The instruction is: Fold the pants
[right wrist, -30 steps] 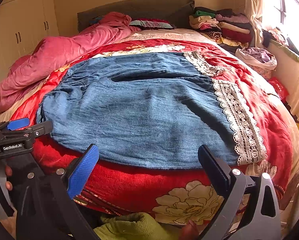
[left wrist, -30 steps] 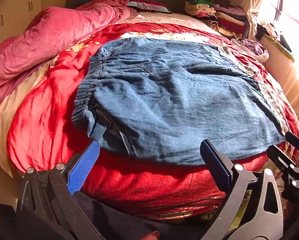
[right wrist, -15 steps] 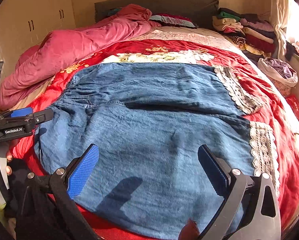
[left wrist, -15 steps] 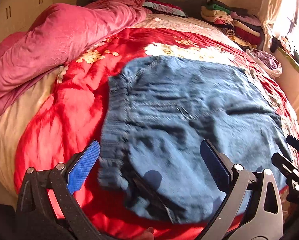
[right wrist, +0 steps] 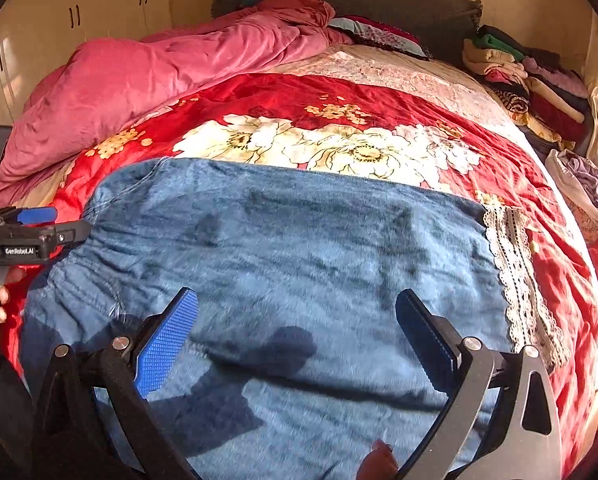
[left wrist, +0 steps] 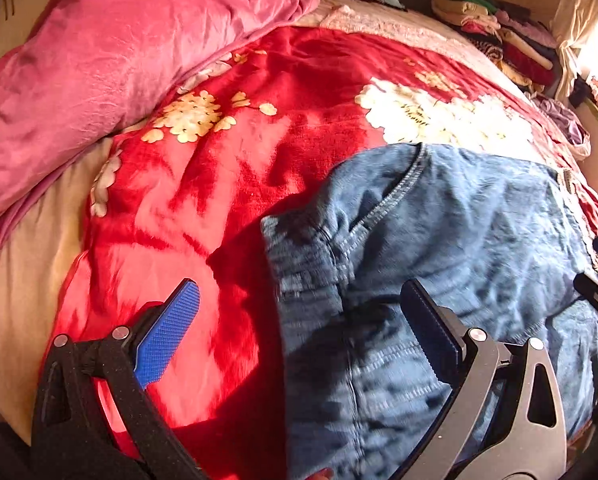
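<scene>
One pink duvet beside pants

Warm window light from right, hard shadows, fisheye warp, slight blur

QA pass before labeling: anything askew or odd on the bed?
Nothing damaged or spilled. The denim pants lie flat on the red floral blanket; only the waistband corner is bunched. Both claws, left and right, are open.
</scene>
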`<state>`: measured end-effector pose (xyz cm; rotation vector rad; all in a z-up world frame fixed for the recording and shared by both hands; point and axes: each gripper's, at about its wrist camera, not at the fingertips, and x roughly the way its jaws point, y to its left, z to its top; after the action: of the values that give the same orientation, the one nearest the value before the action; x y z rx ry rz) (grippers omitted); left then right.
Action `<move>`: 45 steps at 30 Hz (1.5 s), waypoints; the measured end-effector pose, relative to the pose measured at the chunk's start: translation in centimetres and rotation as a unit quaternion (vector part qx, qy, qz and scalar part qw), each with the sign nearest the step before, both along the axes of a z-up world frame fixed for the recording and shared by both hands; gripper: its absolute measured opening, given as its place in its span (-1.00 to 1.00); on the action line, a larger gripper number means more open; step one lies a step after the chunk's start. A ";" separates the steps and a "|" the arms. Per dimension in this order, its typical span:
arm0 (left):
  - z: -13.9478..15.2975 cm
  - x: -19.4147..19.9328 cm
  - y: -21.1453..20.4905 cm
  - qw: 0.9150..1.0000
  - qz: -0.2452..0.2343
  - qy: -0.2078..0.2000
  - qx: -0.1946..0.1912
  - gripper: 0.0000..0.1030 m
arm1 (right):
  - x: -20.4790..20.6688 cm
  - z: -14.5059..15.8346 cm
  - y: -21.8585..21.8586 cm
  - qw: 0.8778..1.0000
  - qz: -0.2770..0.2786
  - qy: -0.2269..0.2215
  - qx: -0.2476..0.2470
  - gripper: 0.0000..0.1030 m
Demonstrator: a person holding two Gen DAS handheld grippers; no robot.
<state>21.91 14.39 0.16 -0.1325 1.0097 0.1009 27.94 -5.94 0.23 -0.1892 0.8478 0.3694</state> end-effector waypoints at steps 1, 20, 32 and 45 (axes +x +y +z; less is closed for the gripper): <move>-0.1 0.5 0.1 1.000 -0.001 0.000 0.001 0.82 | 0.8 0.0 0.2 1.000 0.001 -0.003 -0.006 0.92; -1.1 5.4 -0.6 0.997 -0.073 -0.027 -0.018 -0.76 | 11.5 -1.3 6.6 0.987 0.126 0.021 -0.097 0.92; 4.0 0.2 -1.8 0.986 -0.094 -0.135 -0.010 -0.90 | 10.3 -2.3 11.8 0.948 0.269 -0.016 -0.169 0.07; 5.2 -5.0 -4.0 0.976 -0.119 -0.185 0.012 -0.89 | -1.2 3.8 4.5 0.973 0.213 -0.082 -0.021 -0.84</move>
<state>16.87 10.37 5.39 -0.0053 0.6457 -0.1263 26.76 -1.48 4.06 -0.4391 0.6491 0.7278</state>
